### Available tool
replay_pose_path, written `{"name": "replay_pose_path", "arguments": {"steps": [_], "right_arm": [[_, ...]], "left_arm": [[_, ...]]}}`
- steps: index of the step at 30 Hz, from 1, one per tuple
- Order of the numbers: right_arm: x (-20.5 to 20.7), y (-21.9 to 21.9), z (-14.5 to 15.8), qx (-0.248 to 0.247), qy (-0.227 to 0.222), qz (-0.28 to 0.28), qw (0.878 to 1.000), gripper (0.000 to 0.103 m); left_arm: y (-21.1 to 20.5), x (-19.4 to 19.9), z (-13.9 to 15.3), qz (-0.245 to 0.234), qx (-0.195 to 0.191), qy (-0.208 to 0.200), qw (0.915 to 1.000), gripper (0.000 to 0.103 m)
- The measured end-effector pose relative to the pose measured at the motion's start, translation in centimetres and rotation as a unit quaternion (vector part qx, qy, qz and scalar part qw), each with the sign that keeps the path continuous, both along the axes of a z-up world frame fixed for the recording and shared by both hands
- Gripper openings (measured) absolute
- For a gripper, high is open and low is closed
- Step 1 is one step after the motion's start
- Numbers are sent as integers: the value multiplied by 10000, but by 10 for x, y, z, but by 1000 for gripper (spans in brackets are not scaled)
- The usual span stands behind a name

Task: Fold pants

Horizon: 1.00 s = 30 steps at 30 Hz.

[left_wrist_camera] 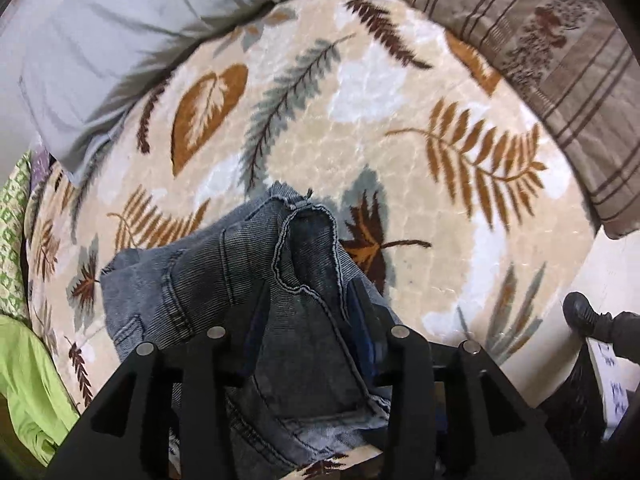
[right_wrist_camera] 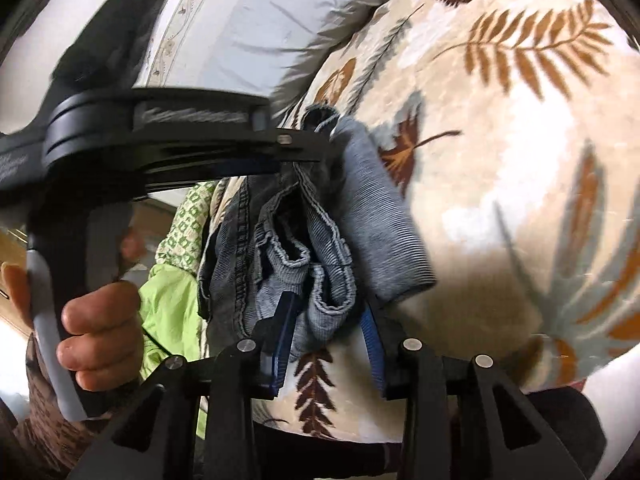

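Note:
The pants are grey-blue denim jeans [left_wrist_camera: 224,280], bunched up and lifted over a cream leaf-print blanket [left_wrist_camera: 400,140]. My left gripper [left_wrist_camera: 308,292] is shut on the jeans; denim fills the gap between its fingers and hangs below. In the right wrist view the jeans [right_wrist_camera: 320,248] hang in folds from the left gripper's black body [right_wrist_camera: 168,136], held by a hand [right_wrist_camera: 100,332]. My right gripper [right_wrist_camera: 328,312] has a frayed hem bunched between its blue pads [right_wrist_camera: 286,328]; the jaws stand a little apart around the cloth.
A pale grey pillow [left_wrist_camera: 120,40] lies at the far left and a brown striped pillow [left_wrist_camera: 560,60] at the far right. A lime green cloth [left_wrist_camera: 28,380] and a green patterned cloth [left_wrist_camera: 12,232] lie at the left edge. A black shoe [left_wrist_camera: 584,312] shows off the bed's right side.

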State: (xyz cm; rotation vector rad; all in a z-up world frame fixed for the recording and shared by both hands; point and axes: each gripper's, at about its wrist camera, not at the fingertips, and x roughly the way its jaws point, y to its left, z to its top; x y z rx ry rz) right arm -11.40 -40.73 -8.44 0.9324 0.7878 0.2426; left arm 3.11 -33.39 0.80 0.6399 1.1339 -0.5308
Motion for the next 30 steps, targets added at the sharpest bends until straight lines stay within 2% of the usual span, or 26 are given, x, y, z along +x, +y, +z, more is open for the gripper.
{"name": "replay_pose_path", "arguments": {"steps": [4, 8, 10, 15, 19, 22, 24, 25, 27, 30], "right_arm": [[-9, -9, 3, -46, 26, -127, 9999, 36], [-13, -15, 12, -126, 26, -206, 9997, 42], [-12, -14, 14, -219, 11, -228, 9995, 42], [-13, -22, 24, -368, -54, -368, 9986, 45], [-2, -26, 27, -367, -56, -361, 9987, 45], [15, -25, 29, -376, -66, -279, 9989, 51], [29, -26, 30, -378, -65, -280, 9989, 53], [39, -28, 30, -346, -43, -275, 9990, 53], [54, -28, 27, -303, 0, -247, 9992, 53], [76, -25, 27, -460, 31, -181, 9988, 53]], "left_arm": [[5, -4, 12, -103, -36, -254, 9996, 38], [19, 0, 20, -138, -47, -281, 9995, 38], [37, 10, 26, -56, -131, -197, 9997, 38], [90, 48, 30, 287, -219, -5, 9993, 53], [141, 79, 19, 802, -432, 489, 9946, 55], [177, 92, 6, 1232, -896, 1014, 9831, 55], [195, 97, -3, 1476, -1271, 1341, 9716, 55], [204, 98, -9, 1608, -1514, 1531, 9632, 56], [214, 98, -19, 1762, -1790, 1783, 9514, 58], [215, 96, -33, 1842, -1882, 1988, 9440, 59]]}}
